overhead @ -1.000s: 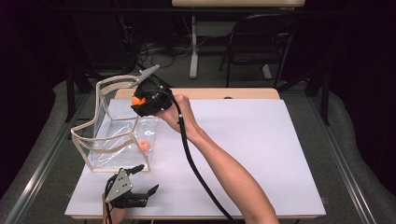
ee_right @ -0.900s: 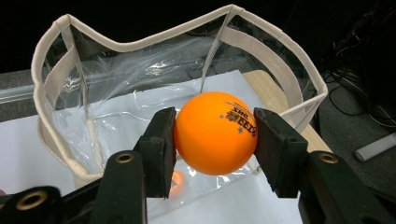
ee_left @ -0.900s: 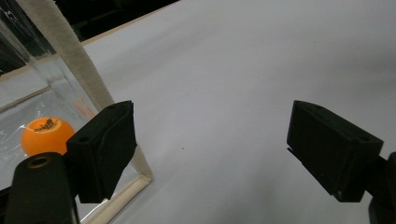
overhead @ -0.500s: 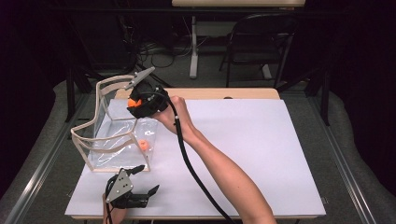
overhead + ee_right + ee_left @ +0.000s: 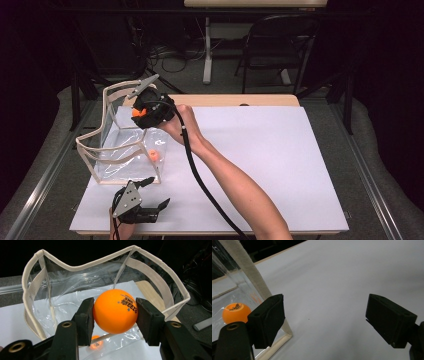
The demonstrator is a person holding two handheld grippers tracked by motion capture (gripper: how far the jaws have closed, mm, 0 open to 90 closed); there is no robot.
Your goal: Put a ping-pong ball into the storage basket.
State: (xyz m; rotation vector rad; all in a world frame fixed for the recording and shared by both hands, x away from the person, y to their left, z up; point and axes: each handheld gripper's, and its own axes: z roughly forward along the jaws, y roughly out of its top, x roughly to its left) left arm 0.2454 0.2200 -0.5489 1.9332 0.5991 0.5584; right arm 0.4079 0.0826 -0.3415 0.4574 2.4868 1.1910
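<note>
Item in hand: orange ball (image 5: 115,311), printed with dark lettering; you hold it squarely between both pads of your right gripper (image 5: 114,315).
Right gripper: clenched on the ball; in the high view it (image 5: 150,111) hangs over the far rim of the bag.
Left gripper: jaws spread wide with nothing between them (image 5: 324,320); in the high view it (image 5: 145,200) sits at the near table edge, just in front of the bag.
Container: clear plastic bag (image 5: 125,150) with a cream fabric rim, standing open on the left part of the white table (image 5: 280,160).
Already inside: second orange ball (image 5: 154,156), resting on the bag's floor near its right wall; you also see it (image 5: 236,312) through the plastic from the left gripper view.
Done so far: by the look of it, one ball bagged and another carried over the opening.
Left to do: lower or let go of the held ball so it joins the first; no further balls lie on the table.
</note>
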